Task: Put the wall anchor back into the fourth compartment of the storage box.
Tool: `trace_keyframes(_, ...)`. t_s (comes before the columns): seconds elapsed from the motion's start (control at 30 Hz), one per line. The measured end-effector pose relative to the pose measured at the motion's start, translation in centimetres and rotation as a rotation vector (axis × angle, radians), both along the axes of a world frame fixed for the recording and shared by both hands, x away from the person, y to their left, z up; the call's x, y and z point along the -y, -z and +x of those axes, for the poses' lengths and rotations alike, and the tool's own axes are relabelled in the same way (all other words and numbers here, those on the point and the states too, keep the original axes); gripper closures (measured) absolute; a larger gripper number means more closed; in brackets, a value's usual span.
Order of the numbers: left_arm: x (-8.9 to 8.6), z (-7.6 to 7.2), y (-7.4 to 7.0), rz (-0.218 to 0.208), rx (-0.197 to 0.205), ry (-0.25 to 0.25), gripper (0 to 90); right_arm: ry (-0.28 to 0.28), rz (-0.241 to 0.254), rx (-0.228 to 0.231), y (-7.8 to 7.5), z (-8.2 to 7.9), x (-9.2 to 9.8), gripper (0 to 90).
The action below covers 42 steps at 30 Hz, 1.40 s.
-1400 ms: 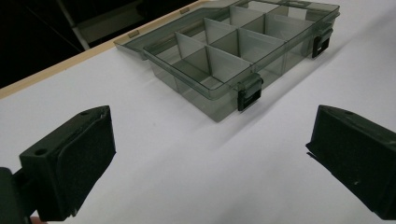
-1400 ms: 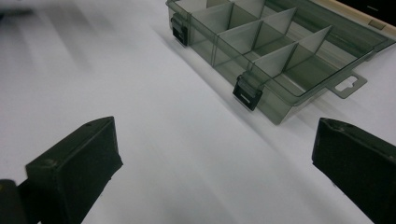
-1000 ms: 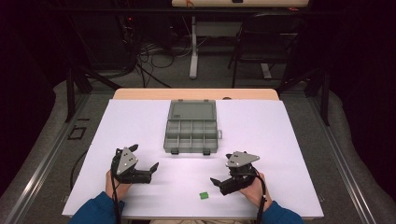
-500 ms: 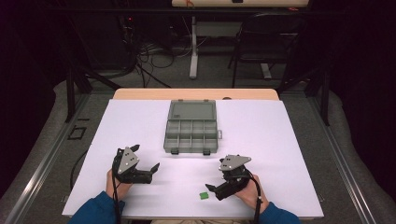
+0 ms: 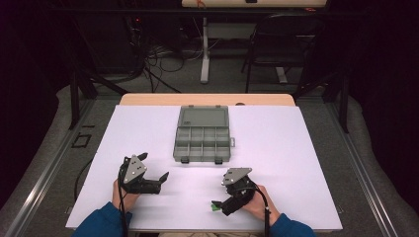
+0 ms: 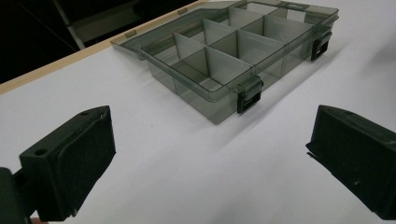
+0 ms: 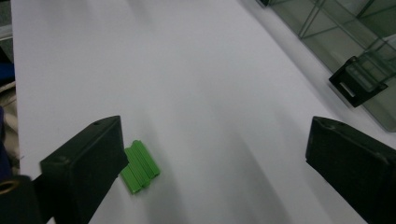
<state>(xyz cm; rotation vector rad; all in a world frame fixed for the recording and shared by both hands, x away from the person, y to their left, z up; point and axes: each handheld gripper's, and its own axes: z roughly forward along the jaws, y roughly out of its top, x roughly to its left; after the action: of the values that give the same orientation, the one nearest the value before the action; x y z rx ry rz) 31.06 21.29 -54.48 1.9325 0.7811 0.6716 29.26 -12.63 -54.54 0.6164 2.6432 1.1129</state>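
Observation:
A small green ribbed block (image 5: 215, 208) (image 7: 139, 166) lies on the white table near the front edge. My right gripper (image 5: 221, 200) (image 7: 217, 140) is low over it and open. Its jaws have just been closing a little; the block lies between them, right beside the left jaw in the right gripper view, and no pad presses on it. My left gripper (image 5: 154, 168) (image 6: 212, 126) rests at the front left, open with nothing between its jaws, and it points toward the clear compartment box (image 5: 203, 133) (image 6: 243, 51).
The box stands mid-table with its lid folded back and two black latches (image 6: 249, 94) on its near wall; its compartments look empty. One corner latch (image 7: 357, 80) shows in the right gripper view. Bare white tabletop (image 5: 296, 148) lies around both hands.
My right gripper has moved left and down toward the green block, which now sits at its jaws. The left gripper has stayed where it was.

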Motion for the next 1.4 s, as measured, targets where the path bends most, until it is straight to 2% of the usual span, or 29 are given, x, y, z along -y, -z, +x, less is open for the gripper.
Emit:
trace_keyframes(0.23, 0.0, 0.0, 0.0, 0.000, -0.001, 0.002, 0.1, -0.010, -0.027, -0.009, 0.2, -0.1, -0.4, 25.5)
trace_keyframes(0.53, 0.0, 0.0, 0.0, -0.005, -0.005, 0.004, 0.1, -0.076, -0.057, -0.041, 0.4, -0.4, -1.1, 50.0)
trace_keyframes(0.97, 0.0, 0.0, 0.0, -0.004, -0.002, 0.009, 0.1, -0.142, -0.046, -0.097, 0.5, -0.8, -1.3, 61.1)
trace_keyframes(1.23, 0.0, 0.1, 0.0, -0.006, -0.003, 0.008, 0.1, -0.150, -0.034, -0.106, 0.5, -0.8, -1.3, 70.2)
trace_keyframes(1.37, 0.1, 0.0, -0.1, -0.005, 0.001, 0.010, 0.1, -0.177, -0.040, -0.107, 0.6, -0.8, -1.4, 72.2)
trace_keyframes(1.4, 0.1, 0.1, -0.1, -0.005, 0.002, 0.011, 0.1, -0.167, -0.041, -0.109, 0.6, -0.9, -1.4, 72.7)
